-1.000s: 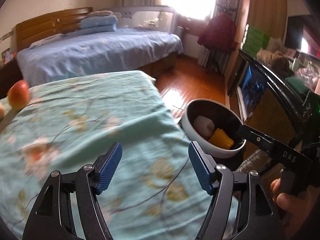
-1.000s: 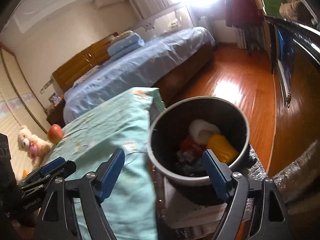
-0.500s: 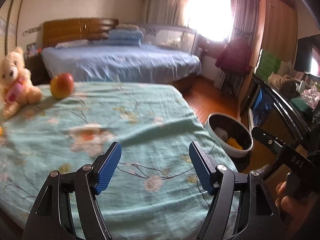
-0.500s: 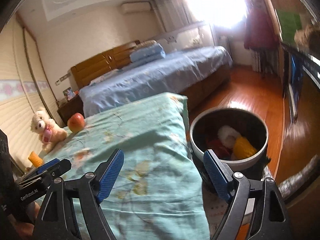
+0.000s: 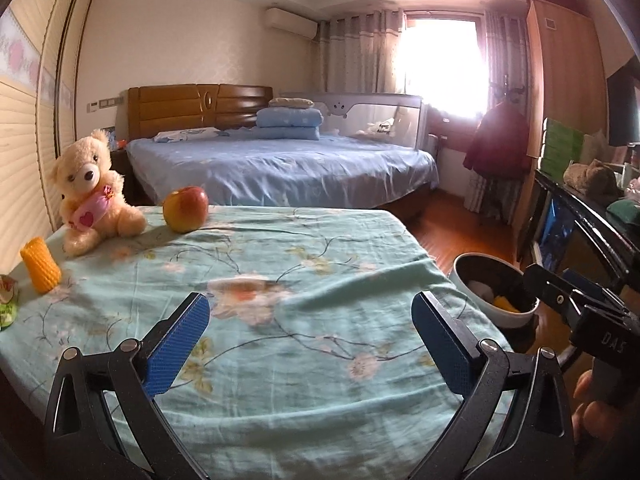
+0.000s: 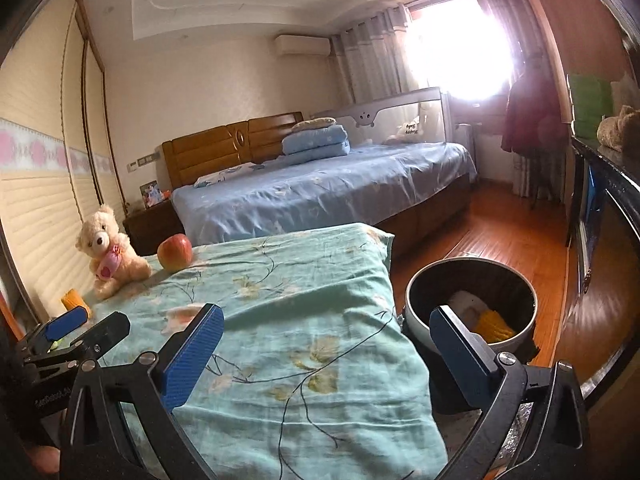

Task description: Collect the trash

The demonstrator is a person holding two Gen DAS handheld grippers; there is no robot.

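A round trash bin [image 6: 472,276] stands on the floor right of the table; it holds a yellow corn piece [image 6: 494,326] and white trash, and also shows in the left wrist view [image 5: 480,266]. On the teal floral tablecloth [image 5: 280,280] at the far left lie a yellow corn piece [image 5: 40,266] and a green wrapper [image 5: 7,304]. My left gripper [image 5: 310,344] is open and empty above the table's near edge. My right gripper [image 6: 326,356] is open and empty, over the table's right edge beside the bin.
A teddy bear [image 5: 90,192] and a red apple [image 5: 185,209] sit at the table's far left. A blue bed [image 5: 280,168] lies behind. A dark cabinet [image 5: 584,216] runs along the right, with wooden floor [image 6: 500,224] between.
Both grippers have pulled back and tilted up from the bin. The views have swung left, so the apple, the bear and the corn on the table have come into sight.
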